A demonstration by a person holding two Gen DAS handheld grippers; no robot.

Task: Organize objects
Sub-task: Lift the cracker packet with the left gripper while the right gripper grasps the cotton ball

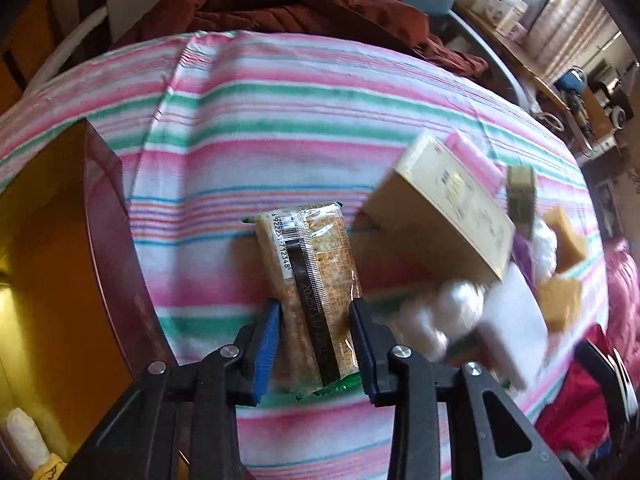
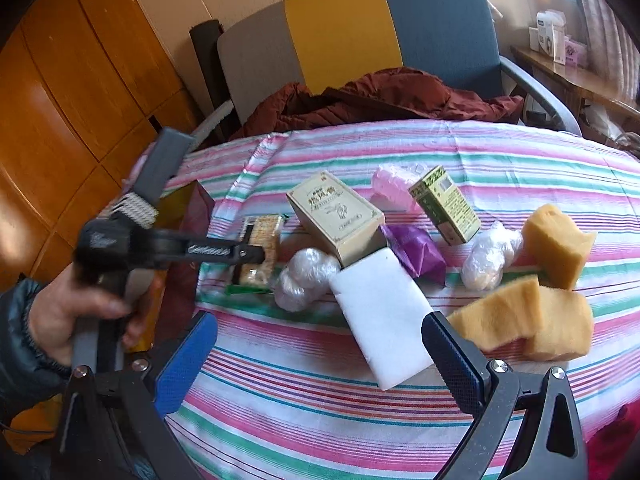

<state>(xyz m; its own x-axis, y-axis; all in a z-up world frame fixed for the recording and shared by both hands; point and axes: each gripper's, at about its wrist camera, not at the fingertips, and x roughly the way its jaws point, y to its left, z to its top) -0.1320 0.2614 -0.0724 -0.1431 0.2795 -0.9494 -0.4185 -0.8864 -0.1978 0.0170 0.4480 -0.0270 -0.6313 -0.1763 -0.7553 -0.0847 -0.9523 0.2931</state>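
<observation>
A cracker packet (image 1: 308,280) in clear wrap with a barcode lies lengthwise on the striped cloth (image 1: 260,120). My left gripper (image 1: 316,344) points steeply down at it, and its blue pads press on the near end's two long sides. The right wrist view shows that gripper (image 2: 248,260) on the packet (image 2: 262,248), with a person's hand (image 2: 80,320) on its handle. My right gripper (image 2: 320,360) stands wide open with nothing between its pads. It hovers over the near end of a white foam block (image 2: 380,312).
Right of the packet are a cream box (image 2: 336,216), a green box (image 2: 444,204), a purple pouch (image 2: 416,248), two plastic-wrapped bundles (image 2: 304,280) and yellow sponges (image 2: 556,240). A dark red bag (image 1: 108,240) stands at the cloth's left edge. Behind, a jacket (image 2: 380,100) lies on a chair (image 2: 360,28).
</observation>
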